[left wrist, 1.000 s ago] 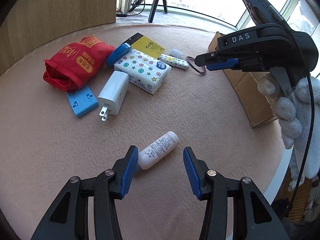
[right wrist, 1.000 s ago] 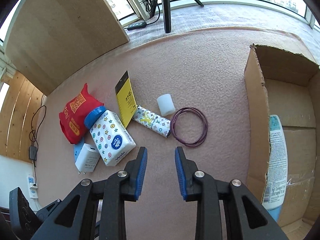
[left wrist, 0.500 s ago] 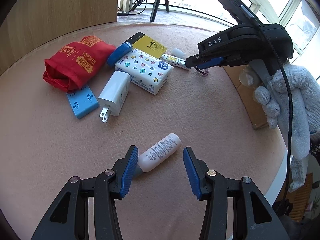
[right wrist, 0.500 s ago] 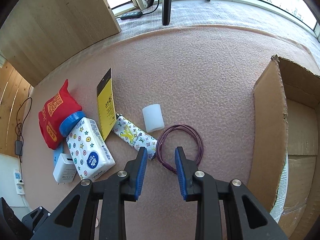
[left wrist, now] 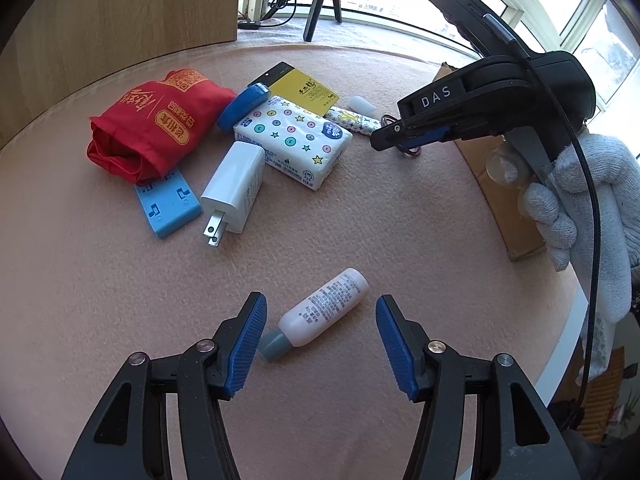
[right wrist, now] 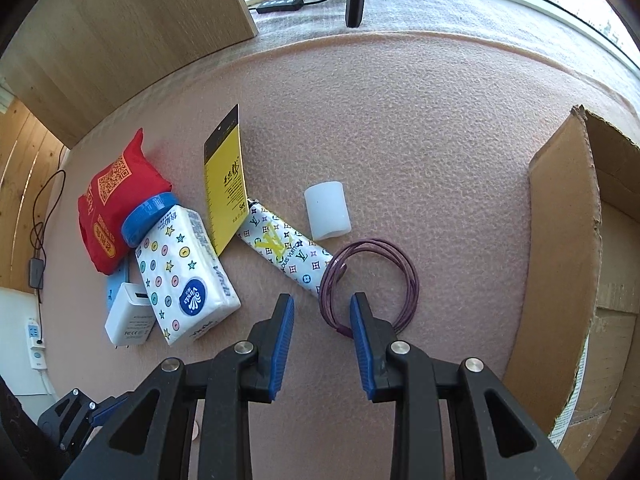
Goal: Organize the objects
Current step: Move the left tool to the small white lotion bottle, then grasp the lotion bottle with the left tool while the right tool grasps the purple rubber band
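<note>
Pink felt covers a round counter [right wrist: 400, 128] with bright windows behind it. At its middle lies a tissue pack [right wrist: 185, 276] printed with stars and dots, used here as the landmark. Touching the pack's far left side are a red pouch [right wrist: 108, 204] and a blue lid [right wrist: 147, 218]. A white charger [right wrist: 129, 315] lies just beside its near left corner. A yellow card [right wrist: 226, 192] leans on the pack's far right edge, and a patterned lighter [right wrist: 286, 256] lies just right of it. Beyond the lighter sits a white silicone cap [right wrist: 327, 210]. A purple cord loop [right wrist: 370, 282] touches the lighter's right end. Well right of the pack stands an open cardboard box [right wrist: 568, 240].

The right tool [right wrist: 322, 340] hovers with fingers spread, its right finger over the cord loop's near left edge, gripping nothing. The left tool [left wrist: 318, 342], well in front of the pack, is spread wide around a small white bottle [left wrist: 320, 314] lying on the felt, not touching it.
</note>
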The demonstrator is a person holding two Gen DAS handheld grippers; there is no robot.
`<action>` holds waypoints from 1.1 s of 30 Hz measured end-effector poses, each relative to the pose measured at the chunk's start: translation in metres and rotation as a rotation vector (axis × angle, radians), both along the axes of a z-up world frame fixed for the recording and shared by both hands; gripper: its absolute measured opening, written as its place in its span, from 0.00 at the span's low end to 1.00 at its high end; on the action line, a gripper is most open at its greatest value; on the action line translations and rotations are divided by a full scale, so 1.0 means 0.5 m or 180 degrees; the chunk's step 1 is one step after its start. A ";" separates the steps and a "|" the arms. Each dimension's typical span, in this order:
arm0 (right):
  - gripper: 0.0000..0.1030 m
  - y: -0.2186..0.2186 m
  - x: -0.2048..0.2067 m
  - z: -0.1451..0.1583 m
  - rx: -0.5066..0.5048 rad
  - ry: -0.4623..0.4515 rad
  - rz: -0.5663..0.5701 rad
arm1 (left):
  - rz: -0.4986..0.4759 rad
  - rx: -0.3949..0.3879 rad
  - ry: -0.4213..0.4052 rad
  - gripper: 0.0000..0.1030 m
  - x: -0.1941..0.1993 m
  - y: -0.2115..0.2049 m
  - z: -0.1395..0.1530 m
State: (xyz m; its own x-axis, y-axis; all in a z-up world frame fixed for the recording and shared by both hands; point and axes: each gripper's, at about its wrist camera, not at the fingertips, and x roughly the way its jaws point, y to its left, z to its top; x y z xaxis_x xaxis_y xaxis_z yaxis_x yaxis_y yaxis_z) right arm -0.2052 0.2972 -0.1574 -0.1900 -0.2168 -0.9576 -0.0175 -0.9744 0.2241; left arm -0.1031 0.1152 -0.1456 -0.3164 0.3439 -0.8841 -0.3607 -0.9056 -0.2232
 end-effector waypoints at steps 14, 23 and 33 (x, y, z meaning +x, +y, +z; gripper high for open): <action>0.26 -0.031 0.116 0.003 -0.0098 -0.0184 0.0352 | -0.0214 -0.0175 -0.0037 0.68 -0.006 0.018 -0.014; 0.26 -0.037 0.206 0.001 -0.0208 -0.0214 0.0436 | -0.0223 -0.0221 -0.0102 0.68 -0.014 0.020 -0.028; 0.26 -0.042 0.258 0.012 0.0144 0.0182 0.0392 | -0.0303 -0.0374 -0.0071 0.41 -0.010 0.035 -0.032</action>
